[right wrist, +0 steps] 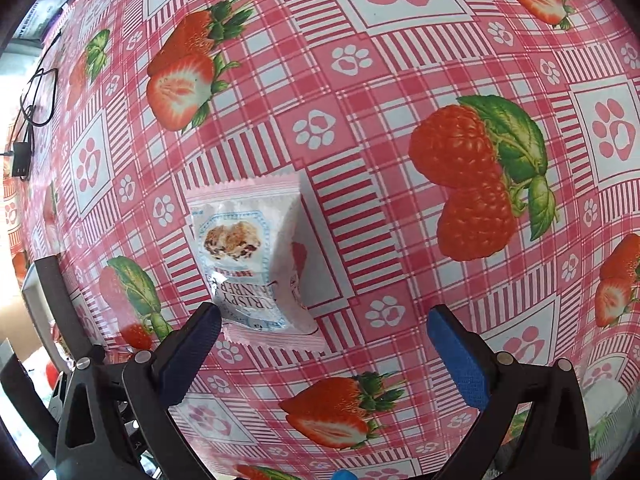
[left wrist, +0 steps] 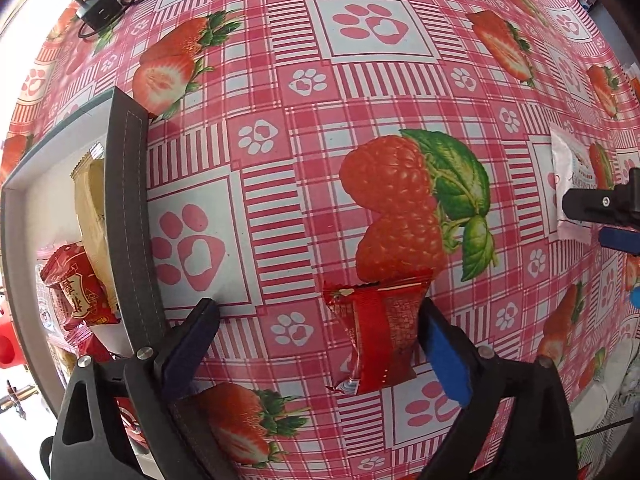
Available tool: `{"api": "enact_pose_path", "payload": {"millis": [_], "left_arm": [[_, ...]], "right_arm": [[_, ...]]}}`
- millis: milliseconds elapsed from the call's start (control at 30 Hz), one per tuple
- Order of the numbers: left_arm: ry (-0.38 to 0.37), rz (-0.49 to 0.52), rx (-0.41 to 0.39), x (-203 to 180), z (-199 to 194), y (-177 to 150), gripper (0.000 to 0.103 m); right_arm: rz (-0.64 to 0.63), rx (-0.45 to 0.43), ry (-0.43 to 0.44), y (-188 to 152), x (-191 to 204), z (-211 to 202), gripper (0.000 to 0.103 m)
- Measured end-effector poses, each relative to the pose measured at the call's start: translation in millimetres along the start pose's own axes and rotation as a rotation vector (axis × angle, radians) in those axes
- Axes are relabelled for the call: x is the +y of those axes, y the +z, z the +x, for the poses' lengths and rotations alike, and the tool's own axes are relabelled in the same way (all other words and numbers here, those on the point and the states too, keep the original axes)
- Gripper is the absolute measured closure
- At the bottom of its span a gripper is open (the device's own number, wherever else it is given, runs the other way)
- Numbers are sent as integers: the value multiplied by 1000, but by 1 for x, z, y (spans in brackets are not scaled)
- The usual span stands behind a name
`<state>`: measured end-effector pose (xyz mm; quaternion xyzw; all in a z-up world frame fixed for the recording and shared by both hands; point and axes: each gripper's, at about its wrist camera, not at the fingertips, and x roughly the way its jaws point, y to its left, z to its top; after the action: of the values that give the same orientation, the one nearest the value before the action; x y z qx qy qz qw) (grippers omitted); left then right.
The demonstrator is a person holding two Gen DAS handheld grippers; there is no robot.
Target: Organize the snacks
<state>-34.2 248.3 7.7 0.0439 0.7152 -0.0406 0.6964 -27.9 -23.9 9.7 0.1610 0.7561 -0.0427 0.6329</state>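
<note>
Left gripper (left wrist: 320,328), jaws spread wide, straddled a red snack packet (left wrist: 376,332) beside the box (left wrist: 128,208); right gripper (right wrist: 324,332), likewise open and empty, approached a pink cranberry packet (right wrist: 256,256) for collection.

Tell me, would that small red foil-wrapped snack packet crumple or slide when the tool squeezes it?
The small red foil-wrapped snack packet looks puffy and creased, so its wrapper probably crumples a little. Its glossy film and the shiny pink strawberry-print tablecloth suggest it may slide if nudged. It lies flat, so rolling seems unlikely.
</note>
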Motion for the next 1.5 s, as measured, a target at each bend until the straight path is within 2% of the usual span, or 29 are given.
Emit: {"api": "enact_pose_path", "payload": {"millis": [100, 267, 333, 400, 433, 467, 500, 533, 567, 633, 700, 733, 767, 800, 833, 867, 900, 967, 1033, 1167, 1233, 1267, 1333, 1500], "left_arm": [[-2, -3, 9, 6, 7, 1, 4], [-1, 20, 13, 8, 13, 4, 5], [-4, 33, 1, 6, 11, 1, 10], [-7, 40, -18, 0, 6, -5, 19], [-5, 47, -29, -1, 3, -7, 29], [-4, 57, -37, -3, 0, -10, 42], [-3, 68, -40, -5, -2, -13, 50], [-6, 76, -36, -6, -3, -16, 66], [-11, 75, -26, -6, -3, -20, 72], [-34, 59, -1, -5, -1, -32, 72], [-33, 70, 20, -7, 1, -44, 72], [-33, 76, 29, -8, 3, -49, 62], [-35, 74, 40, -7, 5, -53, 37], [-36, 63, 53, -6, 7, -57, 25], [-37, 48, 52, -3, 9, -60, 19], [-39, 37, 58, -1, 10, -62, 19], [-41, 28, 74, 1, 14, -62, 19], [-37, 17, 106, 8, 22, -60, 19], [-25, 22, 100, 7, 23, -59, 19], [-4, 35, 133, -1, 32, -57, 6], [-9, 33, 152, -2, 36, -55, 1], [-4, 38, 165, -4, 40, -55, 0], [-2, 37, 161, -4, 40, -56, 0], [-3, 30, 156, -6, 44, -64, 0]], "right_arm": [[-57, -12, 4, 10, 23, -2, 0], [-142, -28, -43, 19, 51, 1, 0], [-168, -54, -89, 8, 60, 2, 14], [-233, -92, -114, -3, 66, -4, 52], [-263, -93, -98, -9, 69, -7, 60], [-280, -79, -86, -12, 69, -7, 60], [-290, -65, -79, -17, 67, -7, 61], [-300, -61, -83, -23, 65, -6, 61], [-309, -57, -88, -31, 62, -5, 61], [-310, -37, -79, -48, 53, -2, 61], [-304, -10, -67, -67, 43, 2, 60], [-303, 6, -61, -77, 40, 4, 60], [-305, 17, -54, -86, 36, 5, 58], [-303, 25, -48, -93, 33, 6, 49], [-294, 32, -48, -98, 30, 7, 36], [-283, 29, -53, -102, 27, 7, 10], [-275, 16, -62, -105, 24, 4, 5], [-265, 8, -77, -109, 19, 3, 5], [-258, 10, -93, -108, 17, 6, 5], [-271, 31, -111, -67, 23, 16, 5], [-290, 50, -123, -60, 26, 24, 5], [-297, 55, -141, -54, 34, 31, 1], [-302, 51, -174, -50, 40, 36, 0], [-311, 49, -190, -57, 48, 47, 0]]}}
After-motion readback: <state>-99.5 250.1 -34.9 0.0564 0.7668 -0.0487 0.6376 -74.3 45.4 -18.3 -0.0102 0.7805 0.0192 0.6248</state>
